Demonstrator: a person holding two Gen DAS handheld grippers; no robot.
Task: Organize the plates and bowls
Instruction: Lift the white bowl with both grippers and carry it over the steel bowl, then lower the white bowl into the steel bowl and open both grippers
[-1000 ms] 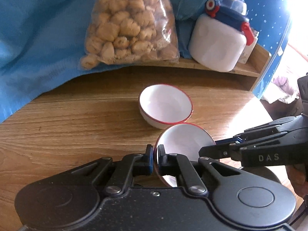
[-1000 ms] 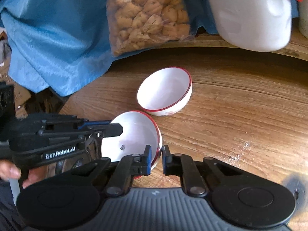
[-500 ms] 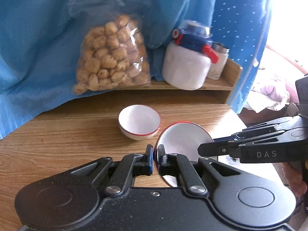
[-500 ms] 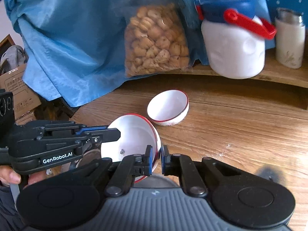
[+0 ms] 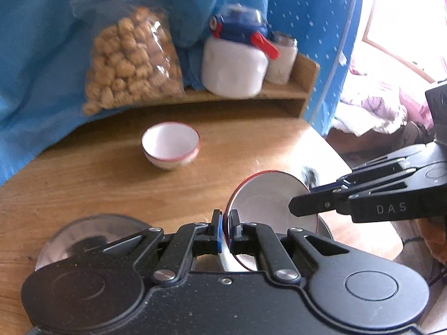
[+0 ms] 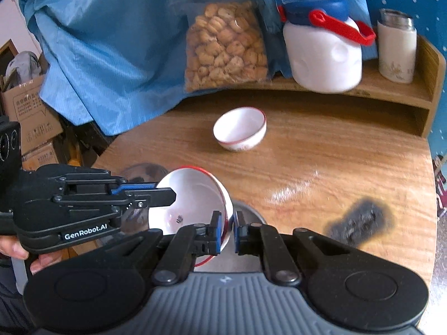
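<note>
1. Tongs first: my left tongs [image 5: 226, 215] are pinched narrow on the near rim of a bowl [image 5: 268, 195], and my right tongs [image 6: 229, 217] are clamped on the same bowl's rim from the other side. Both have it, one bowl between two grips.
2. Biggest thing out there is the table [image 5: 111, 181], bare wood, with a dark smudge [image 6: 360, 220] off to the right.
3. A blue cloth [image 5: 42, 42] hangs behind it, over the left end of a low shelf [image 5: 279, 92] at the table's back edge.
4. On that shelf there's a bag [image 5: 131, 61] of snacks, a white jug [image 5: 234, 67] just beside it, and a small flask [image 6: 396, 47] beyond that.
5. The bowl I hold is white with a red rim, tilted steeply, clear of the wood and near the table's front edge.
6. A second bowl [image 5: 171, 146] sits upright mid-table, well apart from mine. The view is blurred, so I can't tell if it's one bowl or a nested pair.
7. Something round and shiny [image 6: 248, 209] lies under my bowl. I can't tell what it is.
8. As I read it, we're mid-carry, with the stacking not yet done.
9. The next move calls for levelling the bowl, bringing it over the second one, lowering it straight in, then easing both grips off together. If only one side lets go, the bowl could swing or chip a rim.
</note>
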